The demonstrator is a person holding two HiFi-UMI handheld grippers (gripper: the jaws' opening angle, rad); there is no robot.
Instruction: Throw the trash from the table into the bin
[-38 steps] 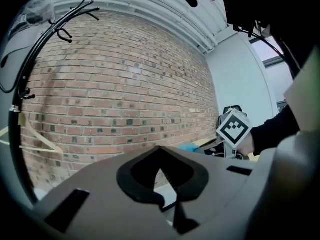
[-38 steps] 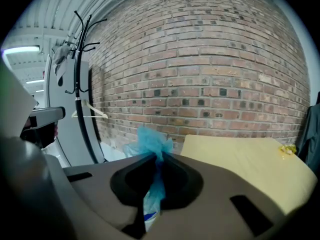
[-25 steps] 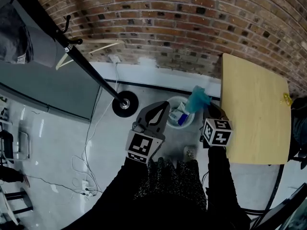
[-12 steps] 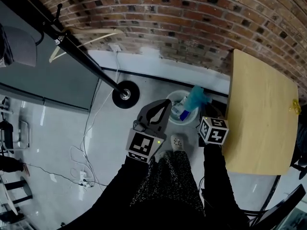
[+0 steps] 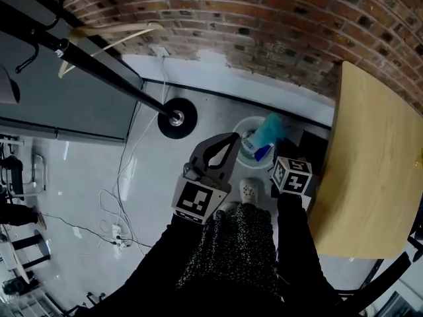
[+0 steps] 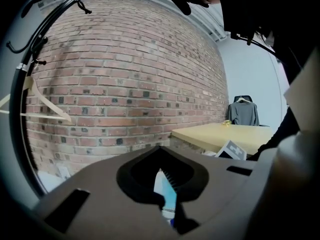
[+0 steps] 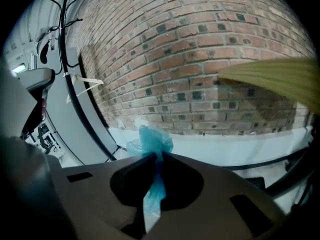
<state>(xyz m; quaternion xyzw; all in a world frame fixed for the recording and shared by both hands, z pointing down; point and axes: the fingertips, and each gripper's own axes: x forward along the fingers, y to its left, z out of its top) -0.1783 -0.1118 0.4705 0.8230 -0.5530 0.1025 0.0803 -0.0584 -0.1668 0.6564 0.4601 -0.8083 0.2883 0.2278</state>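
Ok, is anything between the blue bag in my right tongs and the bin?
Nothing visible does. The blue bag, pinched in the right tongs, appears right over the open bin; the left tongs are off to its side.

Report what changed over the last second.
Both tools sank toward the floor: the right tool carried its blue plastic scrap down closer to the bin; the left tool dropped beside it. Nothing was taken or released: the right still clamps the scrap, the left stays shut and empty.
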